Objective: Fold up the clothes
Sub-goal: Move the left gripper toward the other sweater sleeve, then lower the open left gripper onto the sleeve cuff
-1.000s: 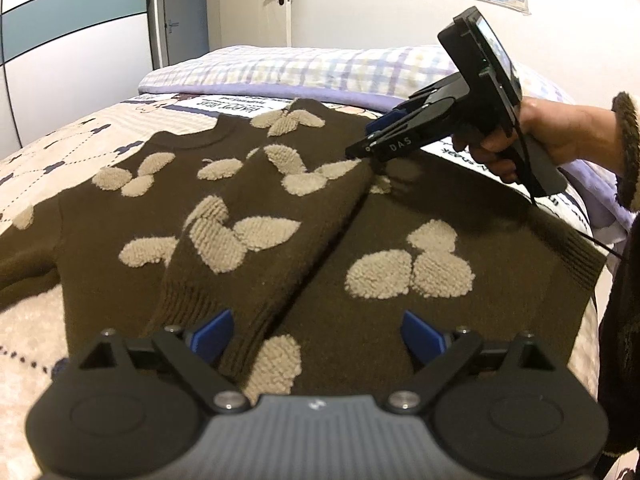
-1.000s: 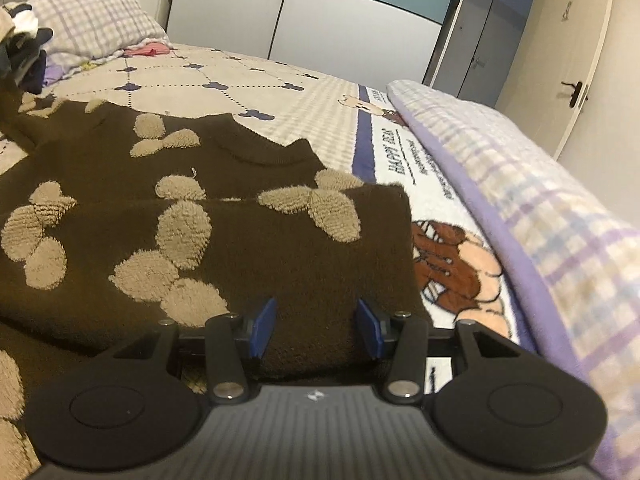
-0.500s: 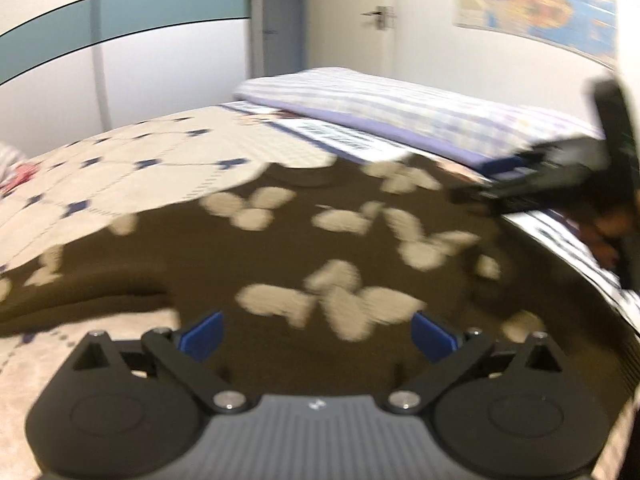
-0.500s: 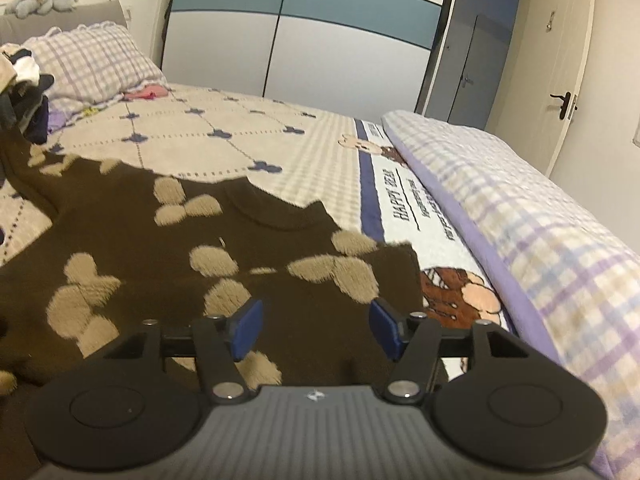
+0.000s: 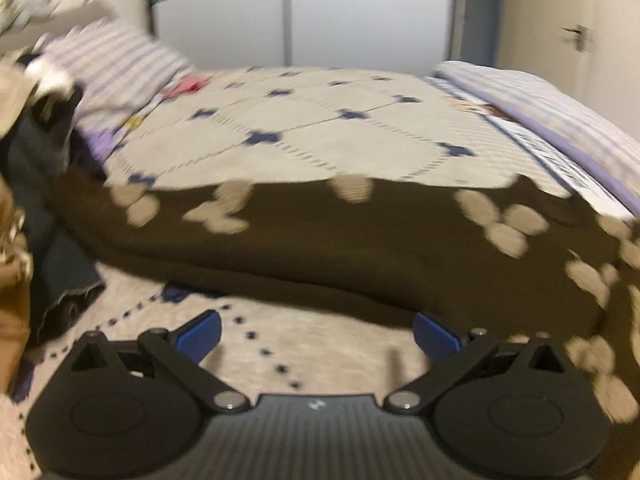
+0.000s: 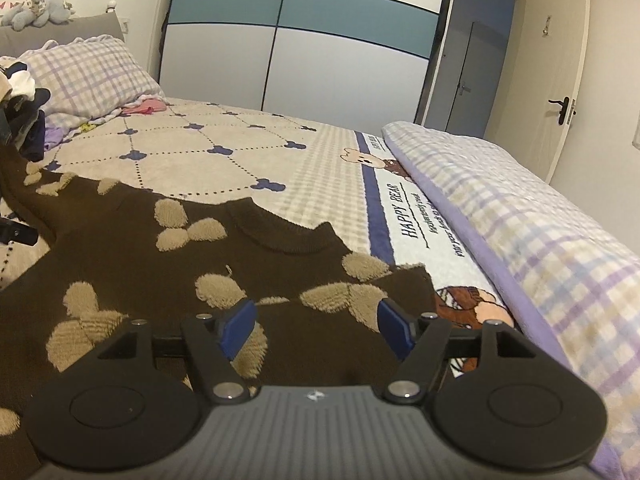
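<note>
Sweater: a dark brown knitted sweater point(image 6: 168, 276) with fluffy beige clover patches lies spread on the bed; its round collar point(image 6: 276, 236) points toward the far wardrobe. In the left view, which is blurred, the same sweater point(image 5: 360, 236) stretches across the middle of the picture.
Bed: a cream bedspread point(image 6: 224, 160) with dotted diamond lines and small navy shapes covers it; a white band along one side carries a cartoon bear and the words "HAPPY BEAR".
Left tool: the left tool point(image 5: 318, 338) hangs just over bare bedspread near the sweater's nearer edge, its blue-tipped fingers point(image 5: 200, 334) spread wide with nothing between them.
Right tool: the right tool point(image 6: 316, 326) sits low over the sweater close to the collar, fingers point(image 6: 238, 326) apart and released, holding no cloth.
Blanket: a folded lilac checked blanket point(image 6: 532, 216) runs along the right side of the bed, beside the sweater.
Pillow: a checked pillow point(image 6: 84, 76) rests at the far left by the headboard.
Other clothes: a heap of dark and light garments point(image 6: 20, 108) lies at the left edge.
Background: a white and teal sliding wardrobe point(image 6: 304, 40) stands behind the bed.
</note>
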Tool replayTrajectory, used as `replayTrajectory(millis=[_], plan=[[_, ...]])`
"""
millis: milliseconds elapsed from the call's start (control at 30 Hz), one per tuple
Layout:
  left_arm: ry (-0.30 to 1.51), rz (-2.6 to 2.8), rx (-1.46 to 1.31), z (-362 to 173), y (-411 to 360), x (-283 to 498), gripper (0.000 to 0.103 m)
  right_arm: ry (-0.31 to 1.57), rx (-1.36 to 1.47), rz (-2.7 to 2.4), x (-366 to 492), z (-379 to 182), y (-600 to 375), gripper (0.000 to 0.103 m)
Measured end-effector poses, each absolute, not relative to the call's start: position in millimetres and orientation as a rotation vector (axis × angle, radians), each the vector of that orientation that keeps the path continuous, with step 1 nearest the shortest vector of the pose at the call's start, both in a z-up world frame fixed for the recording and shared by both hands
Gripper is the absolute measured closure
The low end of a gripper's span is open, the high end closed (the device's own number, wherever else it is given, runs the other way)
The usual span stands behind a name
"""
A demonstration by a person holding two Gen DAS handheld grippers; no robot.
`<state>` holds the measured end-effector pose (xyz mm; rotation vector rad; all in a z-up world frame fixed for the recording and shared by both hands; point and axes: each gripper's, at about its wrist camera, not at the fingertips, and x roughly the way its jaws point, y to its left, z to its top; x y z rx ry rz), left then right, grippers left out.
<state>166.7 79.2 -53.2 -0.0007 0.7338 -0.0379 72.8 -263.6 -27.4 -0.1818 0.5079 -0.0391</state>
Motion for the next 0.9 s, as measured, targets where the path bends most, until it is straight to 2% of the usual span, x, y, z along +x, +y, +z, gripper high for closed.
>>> replayTrajectory(millis=[200,433,733,900], plan=[[0.758,0.092,-0.032,-65.1,100.4,190.6,0.000,0.509,-0.222,-0.016,78.7,-33.3,-254.0,0.031],[0.781,0.118,-0.192,-75.3,128.4,213.0,0.000,0.519,-0.209,-0.007,86.2,-36.9,-250.2,0.031],[0.691,0.105,-0.374,-81.6,145.8,216.1,0.002,0.520,-0.213,0.002,88.4,-40.0,-242.6,0.031],[0.665,0.119,-0.489,-82.4,159.8,215.3,0.028,0.518,-0.221,0.006,84.5,-39.6,-240.2,0.031]])
